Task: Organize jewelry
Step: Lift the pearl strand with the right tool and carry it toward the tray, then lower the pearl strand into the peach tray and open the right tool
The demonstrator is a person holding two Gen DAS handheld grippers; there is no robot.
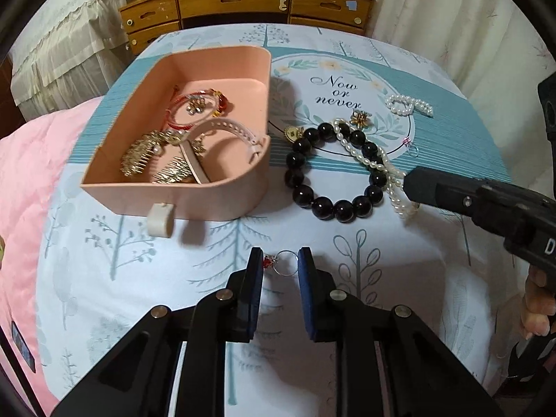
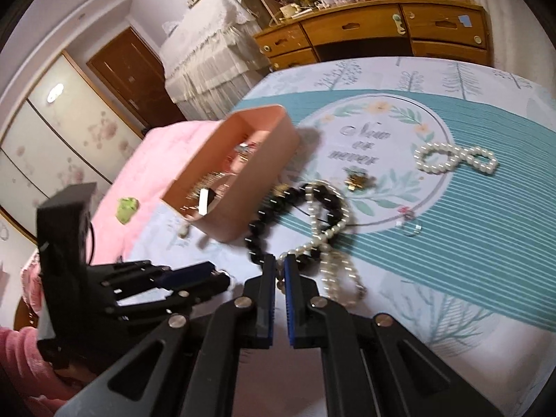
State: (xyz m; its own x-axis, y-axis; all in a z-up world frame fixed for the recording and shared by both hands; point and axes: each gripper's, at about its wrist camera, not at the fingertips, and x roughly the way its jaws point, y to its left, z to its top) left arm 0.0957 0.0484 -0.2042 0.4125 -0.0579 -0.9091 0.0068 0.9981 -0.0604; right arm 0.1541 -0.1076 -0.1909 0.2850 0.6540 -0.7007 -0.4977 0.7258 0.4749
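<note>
My left gripper (image 1: pixel 281 262) is shut on a thin hoop earring (image 1: pixel 287 264) with a red bead, just above the bedspread in front of the pink jewelry box (image 1: pixel 194 191). The box holds a red bracelet (image 1: pixel 194 107), gold combs (image 1: pixel 146 153) and a white strap. To its right lie a black bead bracelet (image 1: pixel 333 205) and a long pearl necklace (image 1: pixel 365 154) draped across it. My right gripper (image 2: pixel 279 271) is shut on the pearl necklace (image 2: pixel 333 232) at its near end, beside the black beads (image 2: pixel 260 222). The right gripper (image 1: pixel 410 182) reaches in from the right in the left wrist view.
A small pearl bracelet (image 1: pixel 408 104), a gold flower brooch (image 1: pixel 361 118), a gold charm (image 1: pixel 292 133) and a second hoop earring (image 1: pixel 410 147) lie on the printed bedspread. A white ring-shaped piece (image 1: pixel 160 220) sits by the box's front wall. A pink quilt (image 1: pixel 38 180) lies left; a wooden dresser (image 1: pixel 243 3) stands behind.
</note>
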